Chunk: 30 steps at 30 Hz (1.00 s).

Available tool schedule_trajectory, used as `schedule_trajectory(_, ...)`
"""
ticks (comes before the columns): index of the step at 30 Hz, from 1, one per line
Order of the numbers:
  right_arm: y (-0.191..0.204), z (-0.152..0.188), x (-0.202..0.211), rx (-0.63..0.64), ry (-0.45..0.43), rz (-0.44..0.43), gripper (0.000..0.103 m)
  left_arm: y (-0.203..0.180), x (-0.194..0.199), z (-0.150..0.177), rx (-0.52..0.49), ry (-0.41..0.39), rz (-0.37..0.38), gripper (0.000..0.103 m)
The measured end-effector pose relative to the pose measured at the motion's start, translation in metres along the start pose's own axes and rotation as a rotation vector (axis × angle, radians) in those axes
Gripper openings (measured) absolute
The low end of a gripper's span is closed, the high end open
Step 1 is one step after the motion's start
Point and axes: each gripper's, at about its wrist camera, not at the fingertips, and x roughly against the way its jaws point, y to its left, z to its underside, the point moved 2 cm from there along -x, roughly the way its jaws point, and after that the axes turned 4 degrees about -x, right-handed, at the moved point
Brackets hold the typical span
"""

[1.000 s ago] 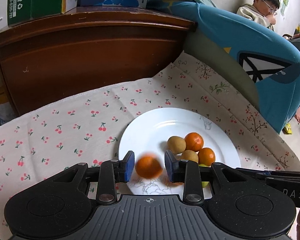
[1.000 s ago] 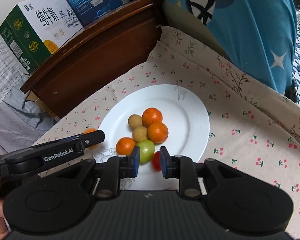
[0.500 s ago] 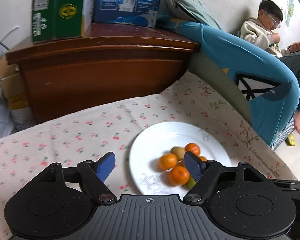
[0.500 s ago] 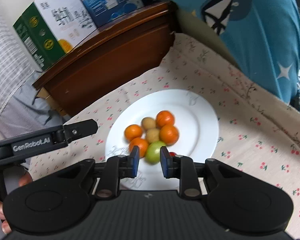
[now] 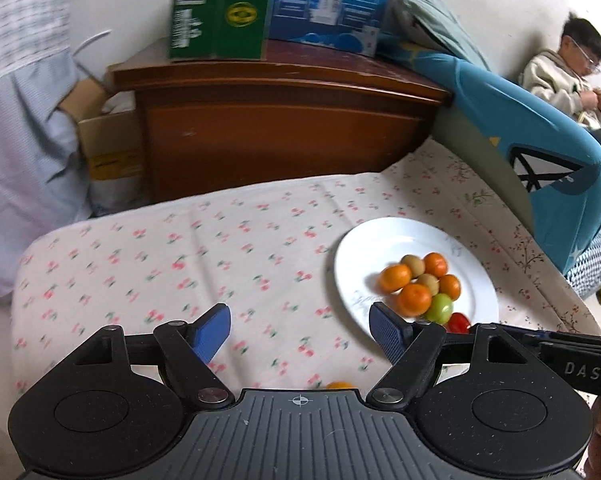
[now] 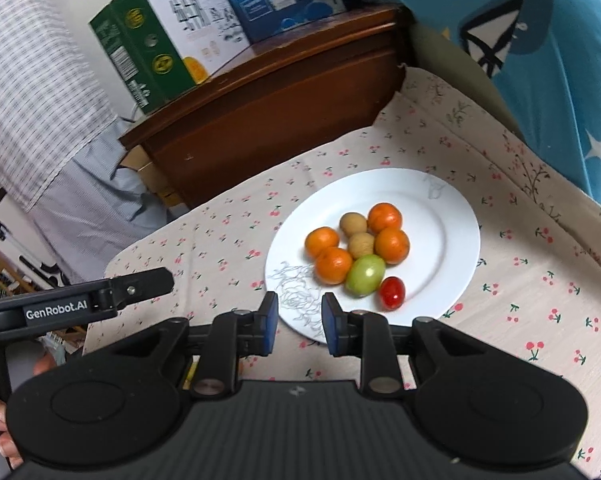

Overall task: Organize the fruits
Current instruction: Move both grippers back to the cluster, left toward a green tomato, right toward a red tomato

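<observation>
Above the cloth (image 5: 220, 240), left gripper (image 5: 300, 330) jaws gape; right gripper (image 6: 298, 322) jaws seemingly narrowed, empty.

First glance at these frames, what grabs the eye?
The round white plate on the cherry-print cloth, with orange mandarins, tan round fruits, a green tomato and a small red tomato clustered on it. The left tool gapes wide, empty, left of the plate.

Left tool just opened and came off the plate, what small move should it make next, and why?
Probably lower the left tool, jaws wide open and empty, toward the orange fruit on the cloth just ahead of its body. It seems to be the only fruit off the white plate.
</observation>
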Motion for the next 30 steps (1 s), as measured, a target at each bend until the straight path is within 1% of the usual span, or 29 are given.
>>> schedule_trajectory(5, 0.006, 0.01, 0.003, 0.014, 0.014, -0.013, 0.025, 0.013, 0.01, 0.012, 0.04, 0.009, -0.024, 0.077)
schedule_trajectory(10, 0.01, 0.023, 0.005, 0.035, 0.027, -0.016, 0.025, 0.02, 0.019, 0.024, 0.05, 0.012, -0.053, 0.078)
schedule_trajectory(15, 0.015, 0.04, 0.006, 0.035, 0.051, -0.011, 0.025, 0.027, 0.019, 0.039, 0.07, 0.044, -0.082, 0.078)
schedule_trajectory(20, 0.017, 0.062, 0.012, -0.01, 0.068, -0.019, 0.025, 0.033, 0.02, 0.054, 0.072, 0.056, -0.118, 0.078)
schedule_trajectory(23, 0.02, 0.077, 0.01, -0.027, 0.091, -0.019, 0.025, 0.032, 0.018, 0.061, 0.067, 0.063, -0.124, 0.078)
schedule_trajectory(27, 0.03, 0.091, 0.009, 0.004, 0.114, -0.027, 0.025, 0.034, 0.015, 0.07, 0.072, 0.076, -0.148, 0.077)
schedule_trajectory(30, 0.036, 0.095, 0.01, 0.06, 0.111, -0.036, 0.025, 0.032, 0.014, 0.076, 0.037, 0.07, -0.186, 0.077)
